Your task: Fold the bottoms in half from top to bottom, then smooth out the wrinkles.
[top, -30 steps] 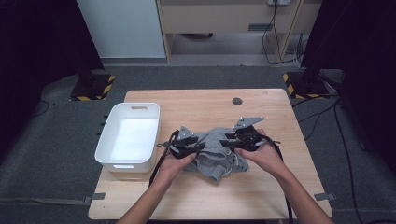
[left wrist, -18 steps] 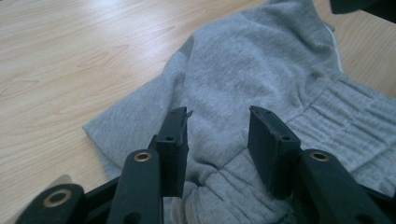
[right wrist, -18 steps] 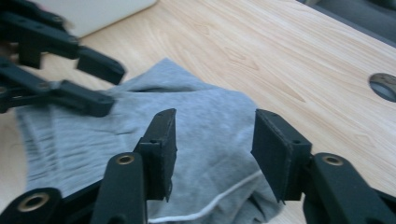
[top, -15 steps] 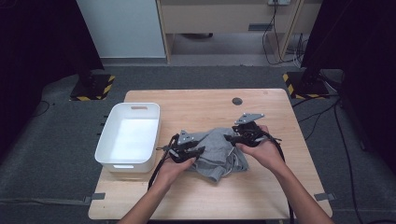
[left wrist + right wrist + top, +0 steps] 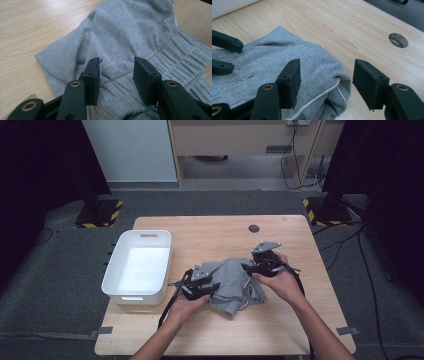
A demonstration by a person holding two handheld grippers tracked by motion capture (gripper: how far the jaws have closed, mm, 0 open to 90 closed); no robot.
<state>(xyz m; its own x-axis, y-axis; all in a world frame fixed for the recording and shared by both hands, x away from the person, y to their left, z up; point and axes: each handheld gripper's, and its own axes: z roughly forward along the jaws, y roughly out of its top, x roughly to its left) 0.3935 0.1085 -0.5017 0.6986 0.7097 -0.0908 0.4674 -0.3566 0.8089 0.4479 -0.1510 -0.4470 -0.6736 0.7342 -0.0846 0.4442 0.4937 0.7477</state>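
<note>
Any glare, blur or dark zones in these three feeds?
High view: white bin floor glares, room edges nearly black. Left gripper view: grey garment sharp, evenly lit. Right gripper view: left gripper tips slightly soft at frame edge, table grain crisp.

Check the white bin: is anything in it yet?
Empty. The white bin shows a bare floor in the high view; the grey garment lies bunched on the table beside it.

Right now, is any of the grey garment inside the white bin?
No, the grey garment lies on the wooden table, right of the white bin.
</note>
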